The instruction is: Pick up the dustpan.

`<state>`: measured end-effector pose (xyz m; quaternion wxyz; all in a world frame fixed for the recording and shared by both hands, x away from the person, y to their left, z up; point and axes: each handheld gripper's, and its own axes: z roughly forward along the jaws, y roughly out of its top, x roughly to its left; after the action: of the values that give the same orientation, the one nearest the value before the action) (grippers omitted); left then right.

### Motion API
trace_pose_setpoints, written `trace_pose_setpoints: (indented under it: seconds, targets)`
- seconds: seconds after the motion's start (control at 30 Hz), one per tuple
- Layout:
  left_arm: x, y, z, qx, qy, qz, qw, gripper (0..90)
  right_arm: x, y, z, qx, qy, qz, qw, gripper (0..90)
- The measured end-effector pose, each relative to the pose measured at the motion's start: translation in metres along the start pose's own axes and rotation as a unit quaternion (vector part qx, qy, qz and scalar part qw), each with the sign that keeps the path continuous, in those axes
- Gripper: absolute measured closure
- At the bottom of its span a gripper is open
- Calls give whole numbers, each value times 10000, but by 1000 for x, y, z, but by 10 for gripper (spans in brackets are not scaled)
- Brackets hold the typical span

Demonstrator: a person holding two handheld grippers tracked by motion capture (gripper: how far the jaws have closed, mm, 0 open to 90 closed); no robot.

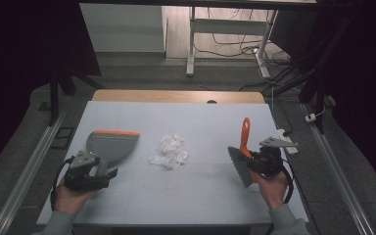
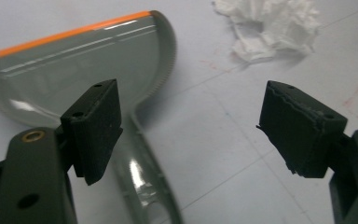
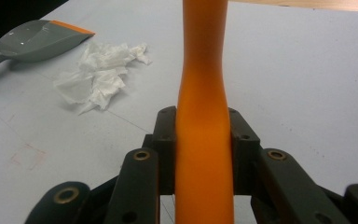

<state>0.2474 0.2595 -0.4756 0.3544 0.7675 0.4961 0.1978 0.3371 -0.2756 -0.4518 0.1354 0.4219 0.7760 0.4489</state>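
Over on the left, your left gripper (image 1: 108, 174) sits low over the table (image 1: 196, 196) with its jaws spread wide and nothing pinched between them. In the left gripper view the grey handle of the dustpan (image 2: 93, 70) runs just beside one pad (image 2: 95, 126), but the other pad stands well clear, so there's no hold on it. The dustpan (image 1: 110, 144) lies flat, orange lip pointing away from you. Moving to the middle, the crumpled white paper (image 1: 170, 152) rests on the table between the dustpan and the brush, apart from both. Now the right: your right gripper (image 1: 254, 161) has its jaws clamped on the orange handle of the brush (image 3: 203, 140), a pad pressed on either side. The grey bristles (image 1: 240, 165) hang toward the paper side, handle (image 1: 245, 134) pointing away from you.
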Motion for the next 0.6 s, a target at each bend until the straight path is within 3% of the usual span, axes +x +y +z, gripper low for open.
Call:
trace_pose_setpoints:
  seconds: [0.13, 0.23, 0.43, 0.6]
  targets:
    - [9, 11, -9, 308, 372, -31, 9988, 222, 0, 1, 0, 6, -22, -51, 10000, 702]
    - [15, 15, -8, 624, 599, -123, 9962, 219, 1, 1, 1, 12, -6, -59, 10000, 702]
    - [23, 16, 14, 1272, 685, -393, 9887, 203, 2, 2, 5, 41, 31, -79, 10000, 702]
    - [20, 16, 31, 1471, 647, -558, 9854, 182, 5, 3, 8, 53, 47, -169, 9998, 702]
